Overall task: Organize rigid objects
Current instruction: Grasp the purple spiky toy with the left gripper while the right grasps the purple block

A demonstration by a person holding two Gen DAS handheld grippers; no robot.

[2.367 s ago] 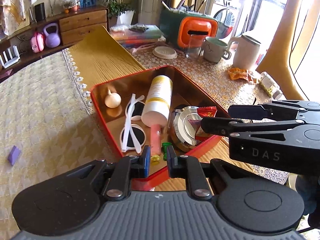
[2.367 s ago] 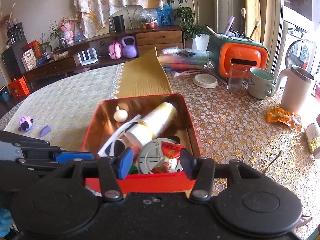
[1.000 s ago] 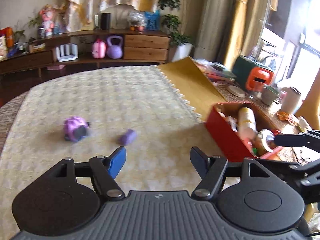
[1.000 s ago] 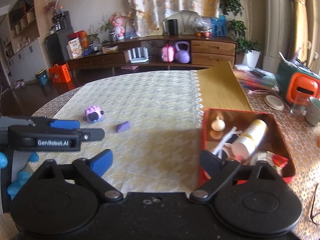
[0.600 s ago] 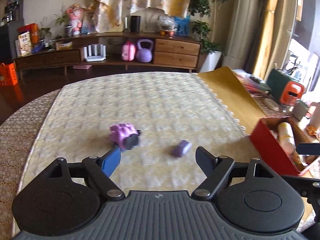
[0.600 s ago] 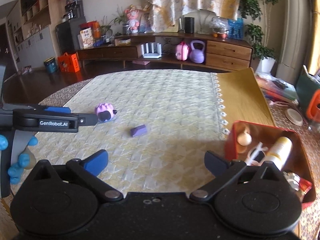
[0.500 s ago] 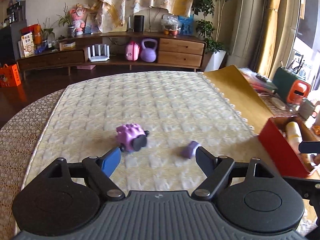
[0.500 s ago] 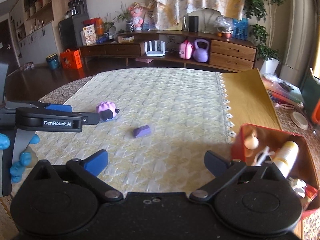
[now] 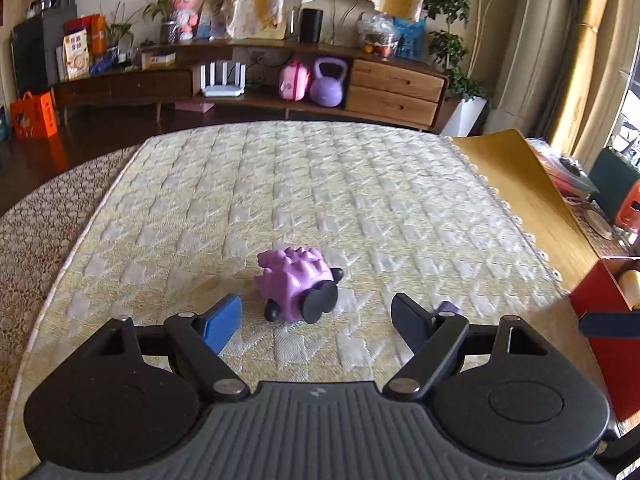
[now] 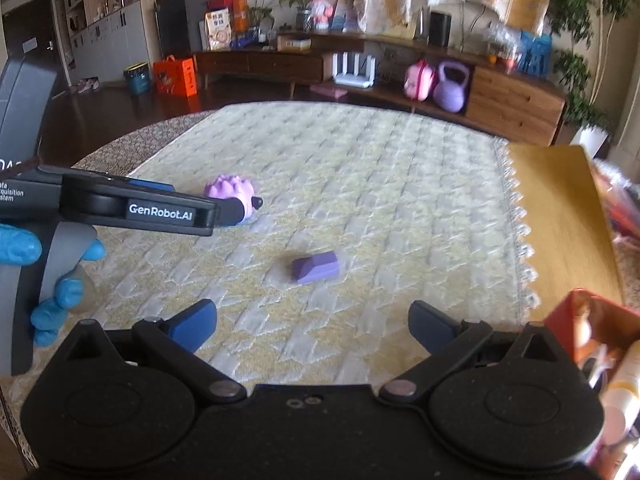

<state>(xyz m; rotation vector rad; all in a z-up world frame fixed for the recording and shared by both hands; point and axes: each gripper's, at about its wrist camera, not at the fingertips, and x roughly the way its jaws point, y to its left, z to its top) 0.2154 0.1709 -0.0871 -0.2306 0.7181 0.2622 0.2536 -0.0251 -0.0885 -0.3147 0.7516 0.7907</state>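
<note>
A purple spiky toy with black wheels lies on the yellow quilted cloth, just ahead of my left gripper, whose jaws stand wide open and empty. The right wrist view shows that toy partly behind the left gripper's fingers. A small purple block lies a little ahead of my right gripper, also wide open and empty. In the left wrist view the block peeks from behind the right finger. The red box with several items sits at the right.
A blue-gloved hand holds the left gripper's handle. The cloth's scalloped edge borders a bare yellow mat on the right. The red box stands close to the left gripper's right side. A low sideboard stands beyond the table.
Both grippers swung left, away from the red box, and came lower and nearer the purple toy and block. The left jaws widened. The toy now sits just ahead of the left fingers.
</note>
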